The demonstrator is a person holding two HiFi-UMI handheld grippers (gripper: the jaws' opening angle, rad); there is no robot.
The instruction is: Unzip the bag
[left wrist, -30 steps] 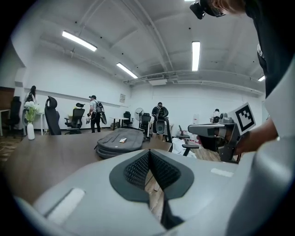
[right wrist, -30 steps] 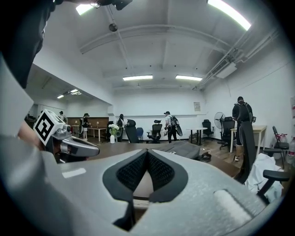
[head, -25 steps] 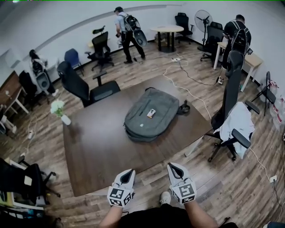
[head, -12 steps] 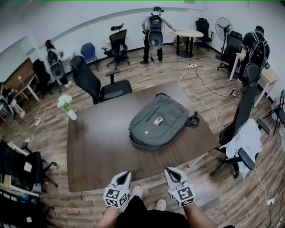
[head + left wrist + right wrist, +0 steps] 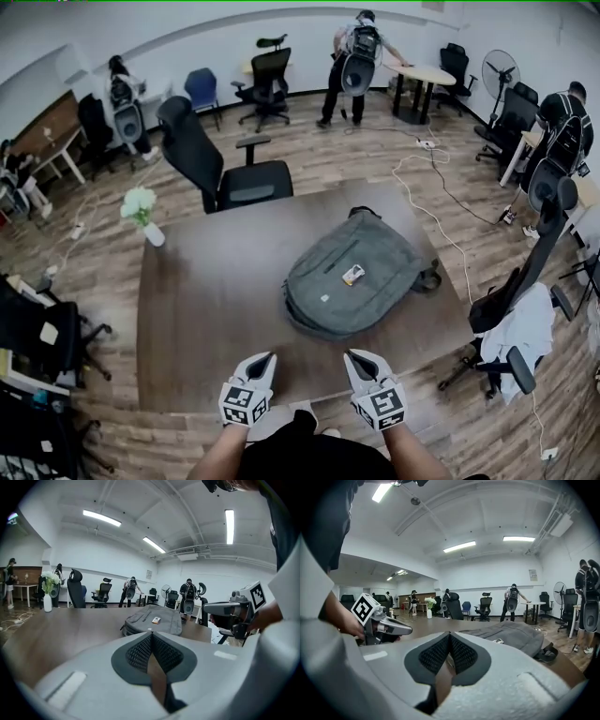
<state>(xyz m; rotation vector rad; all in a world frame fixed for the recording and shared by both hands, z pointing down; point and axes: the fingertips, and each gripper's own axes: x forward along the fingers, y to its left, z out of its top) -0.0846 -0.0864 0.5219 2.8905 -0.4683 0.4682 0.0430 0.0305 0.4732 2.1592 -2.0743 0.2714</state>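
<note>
A grey backpack lies flat on the dark brown table, right of its middle, with a small orange-and-white tag on top. It also shows as the grey backpack in the left gripper view and the grey backpack in the right gripper view. My left gripper and right gripper hover at the table's near edge, both shut with nothing between the jaws, well short of the bag. Each gripper view shows the other gripper beside it.
A white vase of flowers stands at the table's far left corner. Black office chairs sit behind the table and another chair draped with white cloth to its right. Several people with backpacks stand farther off. Cables trail on the wood floor.
Both grippers and the head view have moved forward toward the table; the table edge now lies under the jaws and the backpack appears closer. Both stay shut.
</note>
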